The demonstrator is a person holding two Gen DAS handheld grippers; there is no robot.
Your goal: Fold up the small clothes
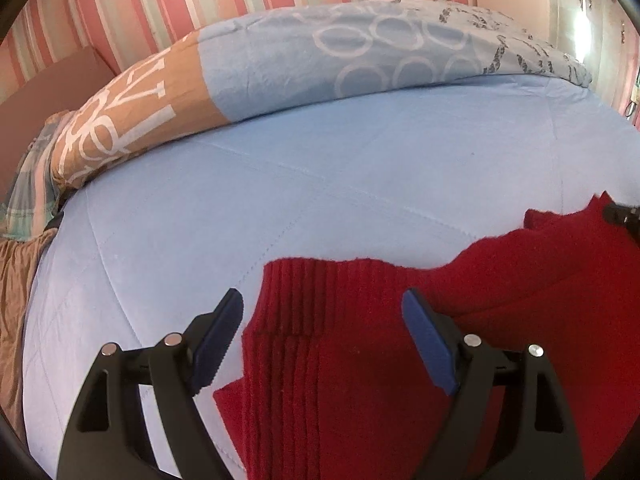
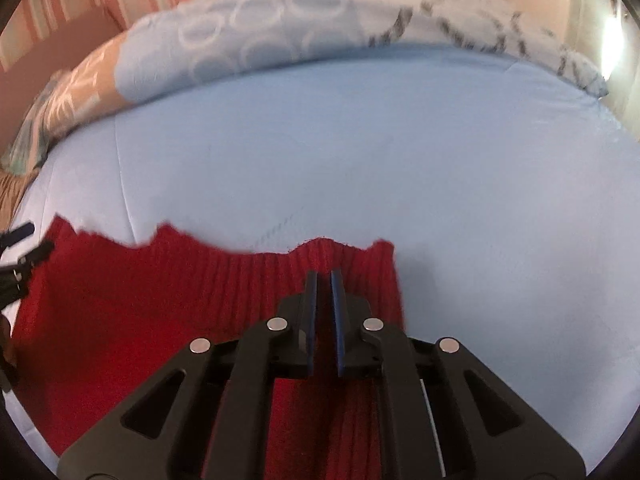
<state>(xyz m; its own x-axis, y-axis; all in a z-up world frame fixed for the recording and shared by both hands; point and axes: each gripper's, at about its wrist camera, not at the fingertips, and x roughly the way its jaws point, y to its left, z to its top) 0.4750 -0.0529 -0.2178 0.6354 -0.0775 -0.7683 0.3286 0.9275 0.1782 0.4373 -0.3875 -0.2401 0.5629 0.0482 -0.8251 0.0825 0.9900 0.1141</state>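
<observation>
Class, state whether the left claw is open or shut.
Open: the left claw has its blue pads wide apart, straddling the red sweater's ribbed edge.

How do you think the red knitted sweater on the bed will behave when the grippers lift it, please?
The red knitted sweater would probably go floppy and sag between grips: its edge already lies wavy on the blue bedsheet. The thick ribbed knit suggests moderate weight and decent friction, so the right gripper, nearly closed at the ribbed hem, seems unlikely to slip.
</observation>
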